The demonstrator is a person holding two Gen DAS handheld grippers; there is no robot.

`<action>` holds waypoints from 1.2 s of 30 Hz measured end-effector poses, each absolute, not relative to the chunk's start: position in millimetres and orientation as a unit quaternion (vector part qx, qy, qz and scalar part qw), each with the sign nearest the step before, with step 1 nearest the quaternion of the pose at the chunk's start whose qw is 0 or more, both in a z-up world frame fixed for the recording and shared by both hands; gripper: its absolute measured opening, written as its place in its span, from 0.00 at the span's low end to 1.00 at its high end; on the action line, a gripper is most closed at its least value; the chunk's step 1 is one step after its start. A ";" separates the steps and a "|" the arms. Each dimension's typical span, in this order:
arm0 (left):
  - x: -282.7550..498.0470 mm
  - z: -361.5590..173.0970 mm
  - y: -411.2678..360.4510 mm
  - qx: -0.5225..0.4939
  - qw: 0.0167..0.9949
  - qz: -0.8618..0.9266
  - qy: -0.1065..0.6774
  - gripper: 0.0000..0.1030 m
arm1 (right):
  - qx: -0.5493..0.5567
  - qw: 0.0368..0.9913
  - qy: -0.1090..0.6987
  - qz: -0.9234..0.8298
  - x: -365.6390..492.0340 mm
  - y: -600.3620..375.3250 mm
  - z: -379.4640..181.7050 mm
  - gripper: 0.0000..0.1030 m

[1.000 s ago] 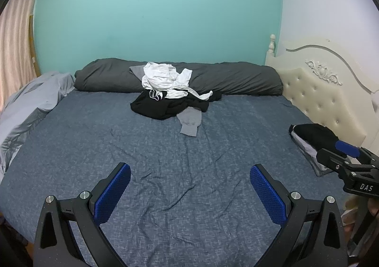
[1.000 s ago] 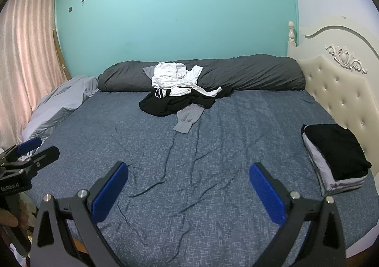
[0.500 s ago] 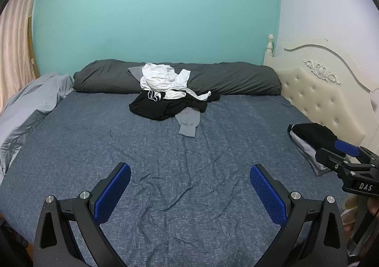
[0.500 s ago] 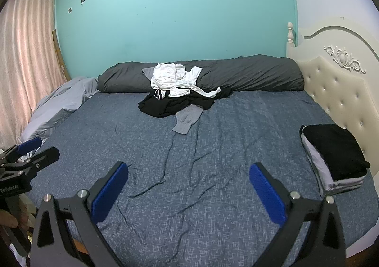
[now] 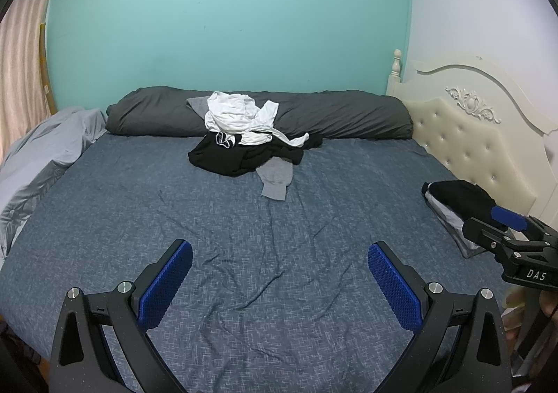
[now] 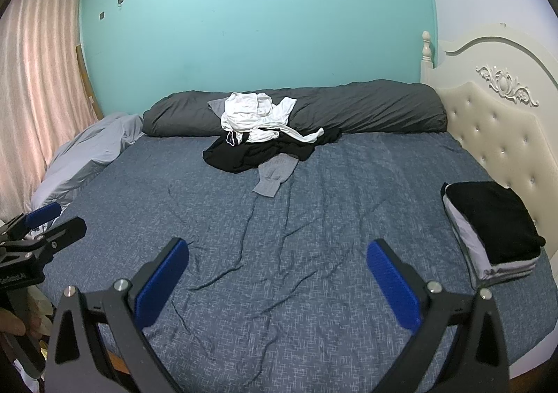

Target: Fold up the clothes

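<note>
I held my left claw (image 5: 279, 283) and right claw (image 6: 277, 279) wide apart, empty, above the bed (image 5: 244, 218), well short of the clothes pile (image 5: 247, 138).

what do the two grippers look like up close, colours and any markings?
Both match: black speckled angular frames, each finger faced with a blue textured pad and fixed with round silver bolts. The left gripper shows white lettering on its body in the right wrist view, too small to read; the right gripper reads "DAS" in the left wrist view. No cables or sleeves visible.
</note>
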State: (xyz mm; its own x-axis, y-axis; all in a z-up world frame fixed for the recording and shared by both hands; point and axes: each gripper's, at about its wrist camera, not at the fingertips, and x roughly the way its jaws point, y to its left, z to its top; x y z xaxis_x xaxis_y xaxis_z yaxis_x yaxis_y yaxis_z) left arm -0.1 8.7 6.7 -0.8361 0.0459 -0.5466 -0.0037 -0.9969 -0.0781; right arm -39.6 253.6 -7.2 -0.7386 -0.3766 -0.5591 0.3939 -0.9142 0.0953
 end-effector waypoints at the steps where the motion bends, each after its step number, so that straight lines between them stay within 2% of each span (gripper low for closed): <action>1: 0.1 6.3 8.6 -0.286 0.013 0.957 -0.037 1.00 | 0.297 0.207 0.015 -0.932 -40.0 253.9 -6.8 1.00; 24: 0.8 5.7 4.7 -0.288 0.014 0.957 -0.038 1.00 | 0.299 0.212 0.016 -0.930 -42.0 252.7 -9.9 1.00; 36: -21.2 -15.1 -8.6 -0.305 0.014 0.950 -0.066 1.00 | 0.311 0.220 0.012 -0.925 -62.7 249.1 -25.1 1.00</action>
